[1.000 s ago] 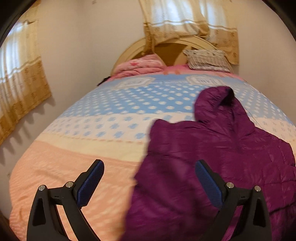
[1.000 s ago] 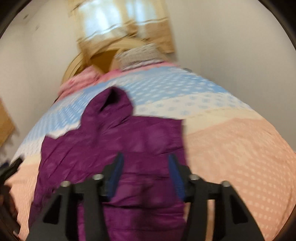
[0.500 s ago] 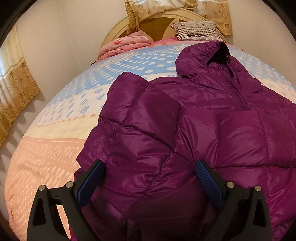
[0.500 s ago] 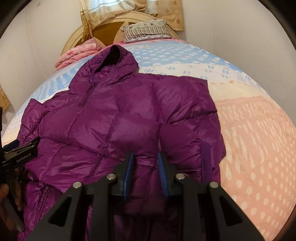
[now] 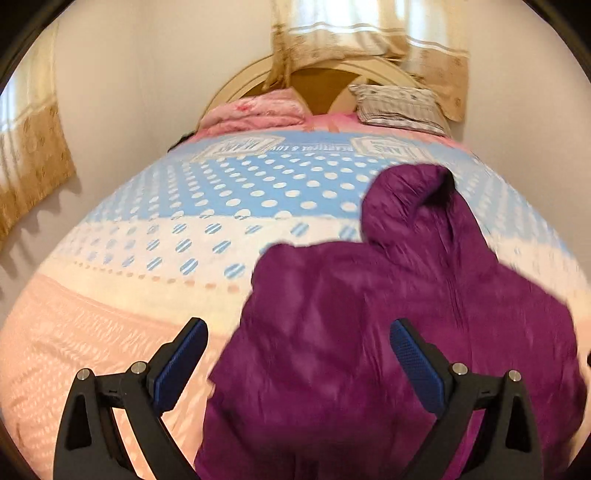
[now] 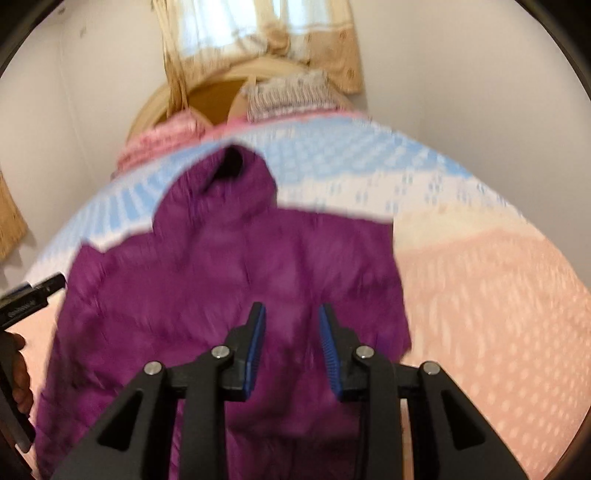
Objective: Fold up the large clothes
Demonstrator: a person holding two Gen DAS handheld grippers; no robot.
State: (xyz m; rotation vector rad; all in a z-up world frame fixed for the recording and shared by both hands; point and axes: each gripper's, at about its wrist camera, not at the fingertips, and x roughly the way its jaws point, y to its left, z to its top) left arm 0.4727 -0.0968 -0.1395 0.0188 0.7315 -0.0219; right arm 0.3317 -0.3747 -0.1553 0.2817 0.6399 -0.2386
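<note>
We note a bed filling both views, its cover banded blue with white dots toward the headboard, then cream, then peach at the near end. A purple jacket lies spread on the cover, its body over the cream and peach bands and its hood reaching into the blue band, pointing toward the head end. In the left wrist view the jacket sits toward the right side of the bed; in the right wrist view it sits toward the left side. Both views are blurred, so we cannot tell the quilting or the zip in detail.

At the head end we record a pink quilt on the left and a striped pillow on the right, with curtains above.

The left gripper stands wide open above the jacket's left edge, nothing between its pads. The right gripper has just been widening slightly; its narrow gap stands over the jacket, and we see no fabric pinched.
</note>
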